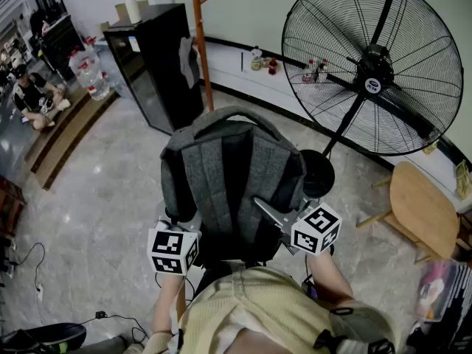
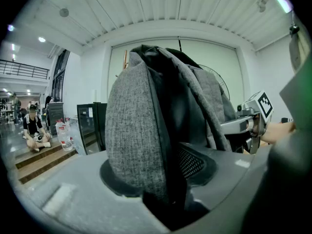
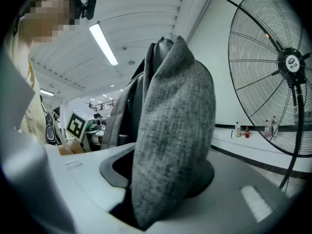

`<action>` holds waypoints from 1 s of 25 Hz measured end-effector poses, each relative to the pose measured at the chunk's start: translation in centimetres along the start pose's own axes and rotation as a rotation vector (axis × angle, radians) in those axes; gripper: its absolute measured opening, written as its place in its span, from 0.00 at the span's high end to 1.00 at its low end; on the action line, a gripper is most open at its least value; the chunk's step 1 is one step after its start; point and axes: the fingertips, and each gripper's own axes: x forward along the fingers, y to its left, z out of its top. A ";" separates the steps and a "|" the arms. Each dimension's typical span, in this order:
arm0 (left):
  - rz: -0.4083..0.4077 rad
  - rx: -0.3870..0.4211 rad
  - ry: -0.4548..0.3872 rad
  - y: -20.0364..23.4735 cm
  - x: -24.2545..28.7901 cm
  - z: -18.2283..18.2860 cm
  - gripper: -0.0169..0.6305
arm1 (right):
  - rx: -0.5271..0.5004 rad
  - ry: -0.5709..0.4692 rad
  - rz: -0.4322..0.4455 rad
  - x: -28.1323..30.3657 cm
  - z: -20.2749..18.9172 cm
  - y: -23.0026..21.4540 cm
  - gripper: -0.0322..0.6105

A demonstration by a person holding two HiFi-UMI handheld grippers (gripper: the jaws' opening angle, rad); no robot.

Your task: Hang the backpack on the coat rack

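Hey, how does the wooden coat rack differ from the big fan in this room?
The coat rack is a slim orange-brown wooden pole with a peg near the top; the fan is black, with a wide round wire cage. The coat rack stands at the back beside the black cabinet; the fan stands to the right, its round base close by the backpack. Both stand on the floor close to the wall.

1. coat rack: top cut off by the head view's upper edge; foot hidden behind the backpack.
2. backpack: bottom hidden under the person's shirt.
3. fan: round base partly behind the backpack.
4. bottles on the wall ledge: too small to tell contents or labels.
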 end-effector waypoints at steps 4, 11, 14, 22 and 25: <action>0.006 -0.009 0.027 0.5 -0.6 -0.4 0.64 | 0.029 0.008 0.020 0.6 -0.4 0.5 0.67; 0.058 -0.012 0.048 2.3 -1.7 -1.0 0.64 | 0.059 0.008 0.073 2.6 -0.9 1.3 0.66; 0.076 -0.013 0.059 3.7 -1.9 -1.2 0.64 | 0.073 0.017 0.081 4.0 -0.9 1.6 0.65; 0.071 -0.045 0.061 8.0 0.3 -1.6 0.64 | 0.073 0.053 0.066 8.7 -0.5 0.6 0.66; 0.052 -0.056 0.058 9.7 2.0 -1.3 0.64 | 0.065 0.063 0.047 10.5 0.1 -0.6 0.66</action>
